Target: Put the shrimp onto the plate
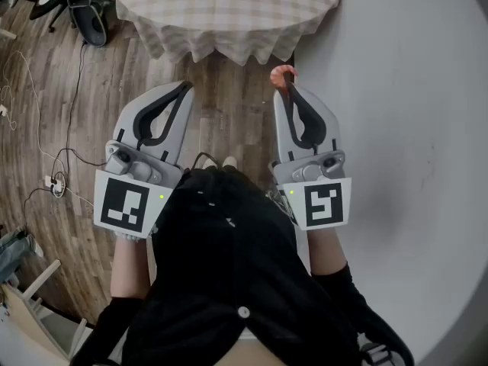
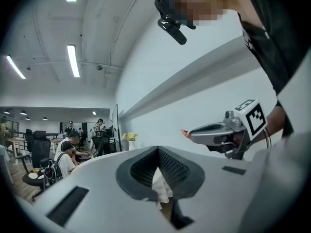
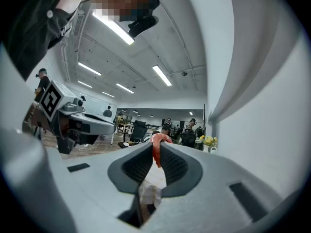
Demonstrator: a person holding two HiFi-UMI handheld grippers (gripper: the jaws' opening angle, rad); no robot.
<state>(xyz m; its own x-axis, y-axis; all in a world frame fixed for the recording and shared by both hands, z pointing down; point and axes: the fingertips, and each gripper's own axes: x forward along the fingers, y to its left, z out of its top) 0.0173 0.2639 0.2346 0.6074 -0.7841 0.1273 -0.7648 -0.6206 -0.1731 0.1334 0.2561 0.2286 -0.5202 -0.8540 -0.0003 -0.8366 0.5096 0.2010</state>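
A curled orange-pink shrimp (image 1: pixel 283 73) is pinched at the tips of my right gripper (image 1: pixel 286 88), held in the air in front of my body. In the right gripper view the shrimp (image 3: pixel 156 148) stands up between the shut jaws of that gripper (image 3: pixel 156 144). My left gripper (image 1: pixel 185 88) hangs level with it to the left, shut and empty. Its jaws meet with nothing between them in the left gripper view (image 2: pixel 158 149), where the shrimp (image 2: pixel 185 133) shows as a small tip on the right gripper (image 2: pixel 221 131). No plate is in any view.
A round table with a checked cloth (image 1: pixel 229 14) stands just ahead, above both grippers. A white wall (image 1: pixel 404 128) runs along the right. Cables (image 1: pixel 53 158) trail over the wooden floor at left, and black equipment (image 1: pixel 84 6) stands at top left. People sit at desks (image 2: pixel 68 152) far off.
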